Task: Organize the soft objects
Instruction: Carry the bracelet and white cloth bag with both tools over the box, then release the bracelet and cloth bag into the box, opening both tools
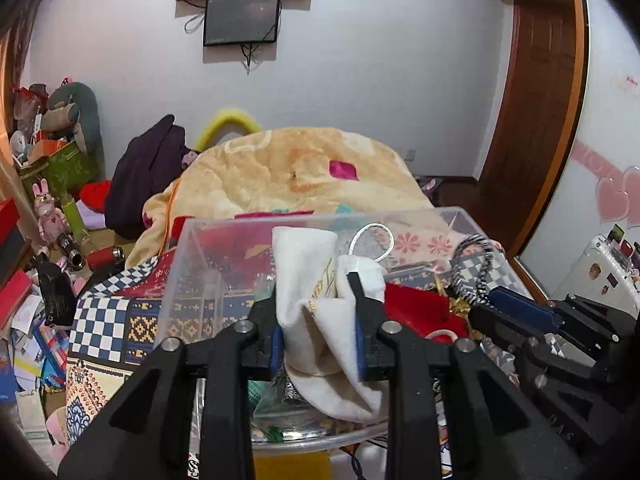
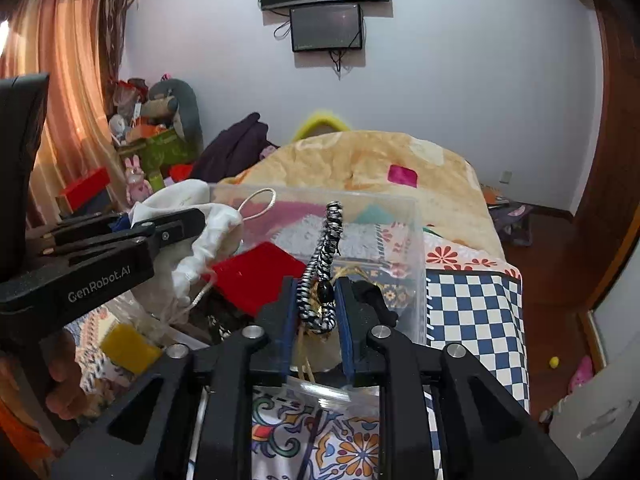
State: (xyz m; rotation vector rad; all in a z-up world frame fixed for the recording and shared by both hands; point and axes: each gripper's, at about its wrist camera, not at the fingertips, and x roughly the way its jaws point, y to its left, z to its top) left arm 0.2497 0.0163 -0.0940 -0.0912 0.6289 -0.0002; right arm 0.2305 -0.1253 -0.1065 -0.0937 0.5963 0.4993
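Observation:
A clear plastic box [image 1: 192, 264] stands on a patterned bedspread in front of me. My left gripper [image 1: 310, 292] hangs over it with a white drawstring pouch [image 1: 304, 264] loose between its parted blue pads. A red velvet pouch [image 1: 416, 304] lies inside the box. In the right wrist view, my right gripper [image 2: 316, 284] is at the box's near edge [image 2: 416, 240]. A black-and-white braided cord [image 2: 330, 236] stands between its pads with small gaps on both sides. The left gripper [image 2: 192, 220] and the white pouch [image 2: 208, 240] show at the left there.
A heaped peach blanket [image 1: 304, 172] lies behind the box. A blue-and-white checkered cloth [image 2: 472, 312] covers the bed's right side. Boxes, plush toys and bottles crowd the floor at left [image 1: 48, 240]. A wooden door [image 1: 536, 120] stands at right. A yellow pad [image 2: 128, 348] lies near the person's hand [image 2: 64, 380].

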